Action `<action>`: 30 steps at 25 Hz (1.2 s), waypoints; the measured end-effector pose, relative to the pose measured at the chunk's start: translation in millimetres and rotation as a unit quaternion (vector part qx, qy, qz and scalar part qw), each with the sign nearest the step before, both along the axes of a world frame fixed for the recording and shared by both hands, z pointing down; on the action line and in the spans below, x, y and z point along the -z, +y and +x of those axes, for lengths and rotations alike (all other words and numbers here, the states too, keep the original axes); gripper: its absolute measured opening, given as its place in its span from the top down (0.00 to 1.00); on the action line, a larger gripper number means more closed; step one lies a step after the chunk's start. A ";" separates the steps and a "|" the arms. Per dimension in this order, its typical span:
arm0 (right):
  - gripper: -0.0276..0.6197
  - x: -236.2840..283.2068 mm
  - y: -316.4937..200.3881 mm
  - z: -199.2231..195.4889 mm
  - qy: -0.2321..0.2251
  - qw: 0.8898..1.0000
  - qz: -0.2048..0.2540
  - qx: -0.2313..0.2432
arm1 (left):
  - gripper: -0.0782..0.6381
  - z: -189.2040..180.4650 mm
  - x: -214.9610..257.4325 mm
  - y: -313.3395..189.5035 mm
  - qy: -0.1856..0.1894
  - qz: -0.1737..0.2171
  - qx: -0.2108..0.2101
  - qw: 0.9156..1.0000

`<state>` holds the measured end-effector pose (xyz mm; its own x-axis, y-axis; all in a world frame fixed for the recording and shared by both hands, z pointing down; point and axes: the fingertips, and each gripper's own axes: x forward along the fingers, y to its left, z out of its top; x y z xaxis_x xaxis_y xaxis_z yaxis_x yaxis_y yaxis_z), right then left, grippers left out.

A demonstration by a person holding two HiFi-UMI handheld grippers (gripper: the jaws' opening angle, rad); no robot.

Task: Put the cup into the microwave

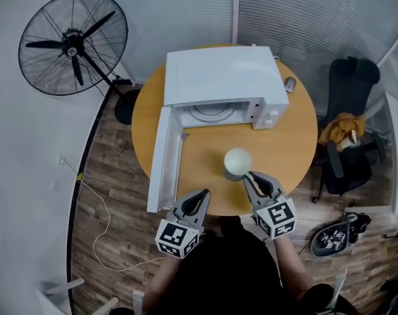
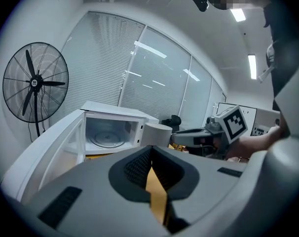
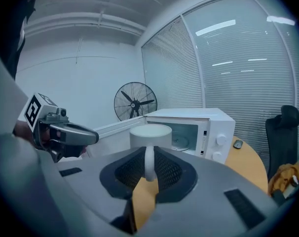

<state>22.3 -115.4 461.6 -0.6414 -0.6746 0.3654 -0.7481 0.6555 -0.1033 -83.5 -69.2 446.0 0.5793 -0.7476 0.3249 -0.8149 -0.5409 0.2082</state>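
While the right gripper point(image 1: 250, 176) clenched its jaws on the handle of the pale cup point(image 1: 238, 161), the cup sat upright over the round wooden table point(image 1: 291, 143), in front of the white microwave point(image 1: 219, 77) and well outside its cavity. Whether the cup's base touched the tabletop could not be told. Seen from the right gripper view, the handle ran straight down between the dark ribbed pads point(image 3: 167, 169), which pressed on it from both sides, and the cup's body stood just beyond the fingertips. The microwave door point(image 1: 161, 159) stood swung open to the left, showing the turntable inside the empty cavity. The left gripper point(image 1: 204, 193) hovered at the near edge of the table, beside the door's free end and to the left of the cup, with its jaws closed together at the tips and nothing between them. A computer mouse point(image 1: 290, 84) lay on the table just right of the microwave. A standing fan point(image 1: 73, 43) stood on the floor to the left of the table, and a dark office chair point(image 1: 349, 84) stood to the right.
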 end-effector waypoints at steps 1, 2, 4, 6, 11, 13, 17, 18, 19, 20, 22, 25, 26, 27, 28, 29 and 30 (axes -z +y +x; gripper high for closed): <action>0.87 -2.7 -7.7 -0.7 0.000 1.000 -0.002 0.005 | 0.90 0.4 -0.2 -4.5 -0.003 -0.001 0.003 1.000; 0.87 -5.6 -15.7 -1.1 0.000 1.000 -0.003 0.009 | 0.90 0.6 -0.6 -8.9 -0.006 -0.002 0.007 1.000; 0.87 -10.7 -31.4 -0.7 0.000 1.000 -0.006 0.016 | 0.90 1.3 -1.7 -17.3 -0.007 -0.006 0.016 1.000; 0.87 -15.3 -46.5 1.0 0.002 1.000 -0.006 0.022 | 0.90 3.4 -3.7 -25.9 -0.007 -0.009 0.026 1.000; 0.87 -29.6 -79.5 -0.4 0.005 0.999 -0.006 0.036 | 0.90 8.4 -9.3 -45.3 -0.011 -0.017 0.034 0.999; 0.87 -36.6 -92.8 -2.8 0.004 0.999 -0.008 0.039 | 0.90 10.0 -10.8 -53.8 -0.016 -0.019 0.037 0.999; 0.87 -48.7 -117.9 -6.2 0.003 0.999 -0.011 0.042 | 0.90 12.3 -13.7 -70.8 -0.024 -0.027 0.050 0.998; 0.87 -51.7 -124.0 -7.1 0.003 0.999 -0.010 0.043 | 0.90 12.6 -14.3 -75.3 -0.024 -0.028 0.053 0.998; 0.87 -55.0 -129.7 -8.0 0.003 0.999 -0.009 0.042 | 0.90 13.2 -15.0 -79.4 -0.025 -0.029 0.056 0.998; 0.87 -58.6 -134.8 -9.0 0.003 0.999 -0.009 0.042 | 0.90 14.0 -15.6 -83.0 -0.026 -0.031 0.058 0.998; 0.87 -66.1 -143.9 -11.5 0.007 0.999 -0.008 0.041 | 0.90 15.3 -16.6 -88.9 -0.027 -0.034 0.061 0.997; 0.87 -74.8 -158.9 -18.5 0.011 0.999 -0.003 0.042 | 0.90 13.5 -18.1 -96.1 -0.027 -0.034 0.068 0.997; 0.87 -77.1 -164.2 -21.6 0.012 0.999 0.000 0.042 | 0.90 12.3 -18.6 -97.9 -0.026 -0.035 0.071 0.997; 0.87 -79.5 -169.3 -24.5 0.013 0.999 0.002 0.042 | 0.90 11.3 -19.5 -99.3 -0.025 -0.035 0.074 0.996; 0.87 -82.1 -174.3 -27.3 0.014 0.999 0.003 0.041 | 0.90 10.8 -20.6 -100.2 -0.023 -0.036 0.077 0.996; 0.87 -84.8 -178.9 -29.8 0.016 0.999 0.004 0.040 | 0.90 10.5 -22.0 -100.8 -0.022 -0.038 0.079 0.996; 0.87 -87.8 -183.2 -32.2 0.018 0.999 0.005 0.039 | 0.90 10.2 -23.4 -101.1 -0.021 -0.040 0.081 0.996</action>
